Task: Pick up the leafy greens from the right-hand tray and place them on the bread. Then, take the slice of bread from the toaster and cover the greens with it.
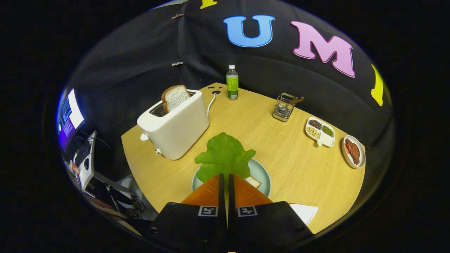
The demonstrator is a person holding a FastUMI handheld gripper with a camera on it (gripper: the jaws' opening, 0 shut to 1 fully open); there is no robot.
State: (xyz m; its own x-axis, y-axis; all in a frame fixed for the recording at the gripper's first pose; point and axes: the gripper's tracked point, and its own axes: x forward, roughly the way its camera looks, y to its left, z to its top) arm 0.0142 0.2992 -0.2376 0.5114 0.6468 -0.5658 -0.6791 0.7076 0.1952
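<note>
The gripper (225,175) pinches the leafy greens (225,156) between nearly closed fingers, holding them over the pale plate (262,174), where a bread slice (254,182) lies. Beyond stands the white toaster (174,128) with a bread slice in its slot (174,97). Farther off, a divided dish (320,131) holds beans and a small plate (354,151) holds meat.

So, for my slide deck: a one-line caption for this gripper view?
Gripper shut on leafy greens above the plate; bread slice waits in the toaster.
</note>
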